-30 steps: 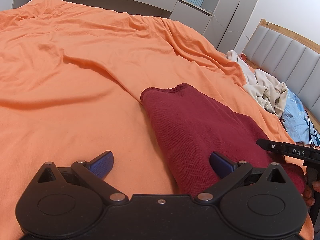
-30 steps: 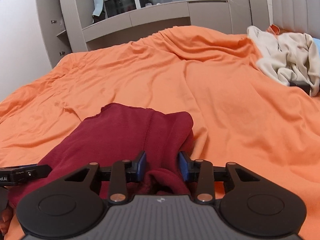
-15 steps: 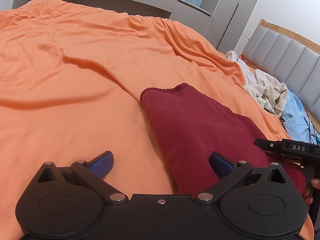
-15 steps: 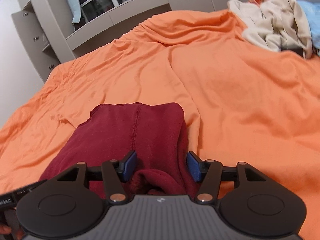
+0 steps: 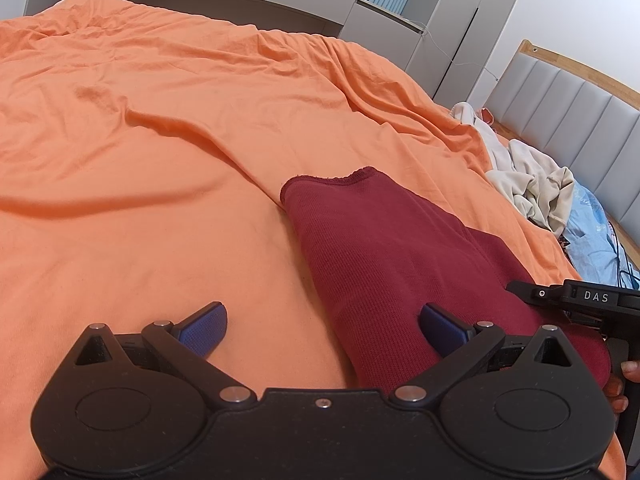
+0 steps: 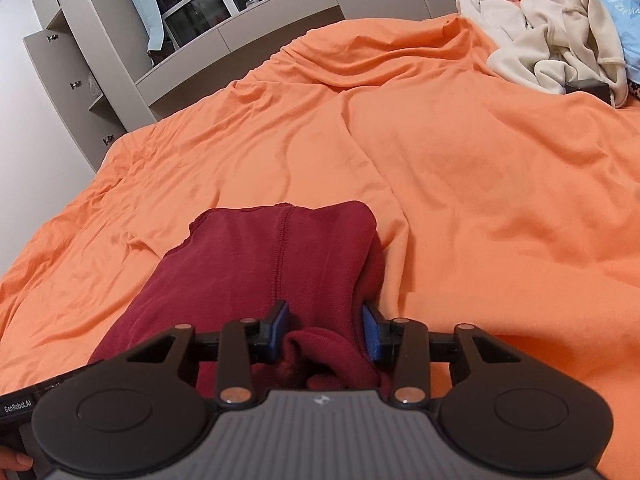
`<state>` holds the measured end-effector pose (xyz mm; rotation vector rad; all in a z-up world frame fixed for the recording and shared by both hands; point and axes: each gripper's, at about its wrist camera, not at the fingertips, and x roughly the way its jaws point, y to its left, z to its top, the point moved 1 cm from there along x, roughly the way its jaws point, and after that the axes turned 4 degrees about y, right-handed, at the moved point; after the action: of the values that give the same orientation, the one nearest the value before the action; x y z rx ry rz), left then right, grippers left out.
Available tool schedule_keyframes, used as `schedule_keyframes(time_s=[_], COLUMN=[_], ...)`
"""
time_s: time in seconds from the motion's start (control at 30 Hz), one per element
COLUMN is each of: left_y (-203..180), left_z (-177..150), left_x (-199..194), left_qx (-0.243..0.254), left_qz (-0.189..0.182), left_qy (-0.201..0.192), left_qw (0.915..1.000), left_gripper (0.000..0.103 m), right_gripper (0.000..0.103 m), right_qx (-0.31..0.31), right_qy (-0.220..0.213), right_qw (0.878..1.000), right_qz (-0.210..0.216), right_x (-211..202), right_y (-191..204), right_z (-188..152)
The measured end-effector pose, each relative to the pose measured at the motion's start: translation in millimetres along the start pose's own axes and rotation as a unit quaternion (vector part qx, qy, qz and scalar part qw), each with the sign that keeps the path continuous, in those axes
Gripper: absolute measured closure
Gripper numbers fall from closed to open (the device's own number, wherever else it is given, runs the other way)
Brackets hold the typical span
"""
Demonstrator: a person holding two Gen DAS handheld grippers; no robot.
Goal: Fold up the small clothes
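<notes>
- My right gripper (image 6: 325,332) has widened over the last second: a second ago its blue pads were pinched close on a bunched lump of the dark red knitted garment (image 6: 256,264), and now they stand noticeably further apart with the lump sitting loosely between them.
- I read that as a release in progress; the cloth between the pads looks slack, not clamped, though one pad may still brush it, so I cannot say the contact is fully gone.
- The view from that gripper has also tipped: more of the orange bed cover (image 6: 460,168) shows beyond the garment than before.
- My left gripper (image 5: 323,328) has not changed: its fingers are spread wide and hold nothing.
- The dark red knitted garment (image 5: 392,256) lies on the orange bed cover (image 5: 160,140) as a long folded strip, its hemmed end pointing away from me and its near end bunched at the right gripper.
- Relative to the left gripper, the strip passes under the right-hand finger (image 5: 440,326), while the left-hand finger sits over bare bed cover; the garment's left edge falls between the two fingers.
- My judgement: this fold is laid and being let go, so what remains is to tidy the bunched near end or fold the strip across its length.
- The pile of cream and pale blue clothes (image 5: 536,184) by the grey padded headboard (image 5: 580,120) lies well apart, untouched.
</notes>
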<state>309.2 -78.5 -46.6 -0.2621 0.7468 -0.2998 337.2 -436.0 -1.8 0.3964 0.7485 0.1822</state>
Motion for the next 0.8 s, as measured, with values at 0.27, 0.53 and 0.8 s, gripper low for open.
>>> schedule_keyframes(time_s=[0.27,0.53,0.8], left_y=[0.2,-2.6,-4.2], left_z=[-0.4,6.4,13.7], left_x=[0.4,1.8,9.5], left_qx=[-0.001,0.000,-0.003], left_qz=[-0.001,-0.004,-0.040], left_qy=[0.000,0.011,0.041], left_qw=[1.0000,0.9999,0.9984], left_gripper=[0.000,0.001,0.007], right_gripper=[0.056,0.063,0.066], right_qx=[0.001,-0.008,-0.014], right_qy=[0.002,-0.003,-0.008], right_qw=[1.000,1.000,1.000], right_qz=[-0.001,-0.005,-0.006], right_x=[0.7,-0.4,-2.9], right_y=[-0.8,1.3,4.2], right_z=[0.5,-0.5,-1.1])
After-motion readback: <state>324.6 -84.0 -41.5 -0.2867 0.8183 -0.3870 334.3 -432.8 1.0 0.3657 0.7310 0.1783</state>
